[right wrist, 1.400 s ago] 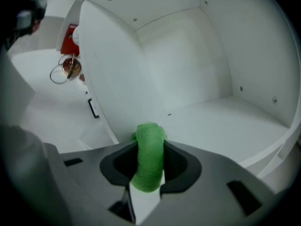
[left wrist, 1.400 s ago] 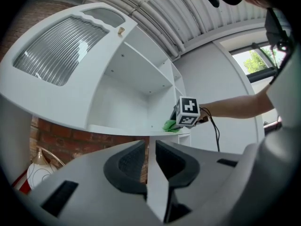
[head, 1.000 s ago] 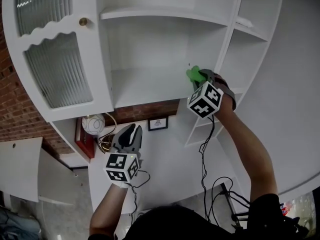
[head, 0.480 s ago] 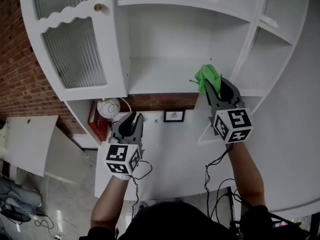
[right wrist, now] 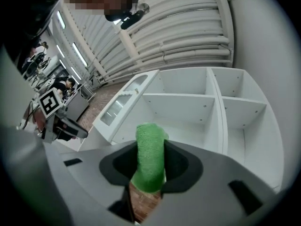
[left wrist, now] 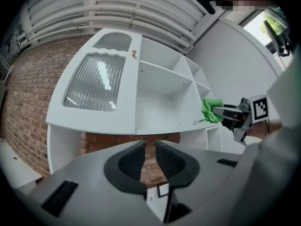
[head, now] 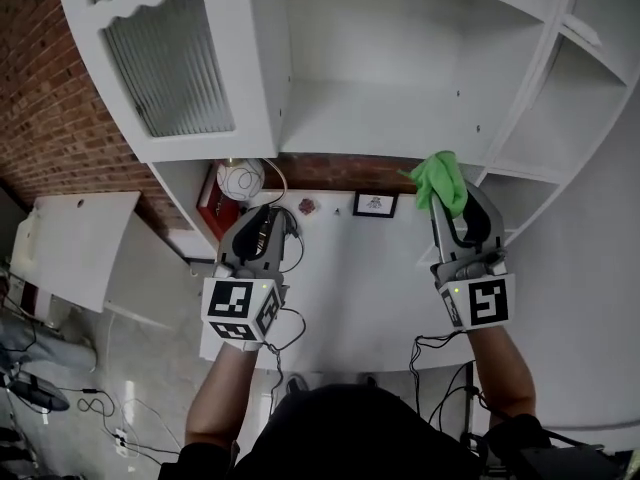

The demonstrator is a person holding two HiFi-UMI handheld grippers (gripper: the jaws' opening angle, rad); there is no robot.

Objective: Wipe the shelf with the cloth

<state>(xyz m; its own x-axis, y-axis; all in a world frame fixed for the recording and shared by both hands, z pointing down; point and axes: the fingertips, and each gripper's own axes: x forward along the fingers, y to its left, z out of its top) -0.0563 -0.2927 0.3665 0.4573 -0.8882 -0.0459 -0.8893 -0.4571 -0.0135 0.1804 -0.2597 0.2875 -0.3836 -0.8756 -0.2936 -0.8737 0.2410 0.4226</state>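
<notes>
We hold cloth (head: 440, 180) clamped in right gripper (head: 447, 196), centre right of frame, just below shelf (head: 380, 118) front edge, not touching; left gripper (head: 262, 220) empty, jaws 1 slit apart; we judge wiping still due

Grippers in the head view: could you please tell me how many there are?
2: left gripper at lower left, empty; right gripper at right, clamping the green cloth.

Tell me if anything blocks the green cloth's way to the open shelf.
Nothing visible does. The green cloth, clamped in the right gripper, sits just in front of the bare open shelf; the ribbed-glass door stands off to the left.
</notes>
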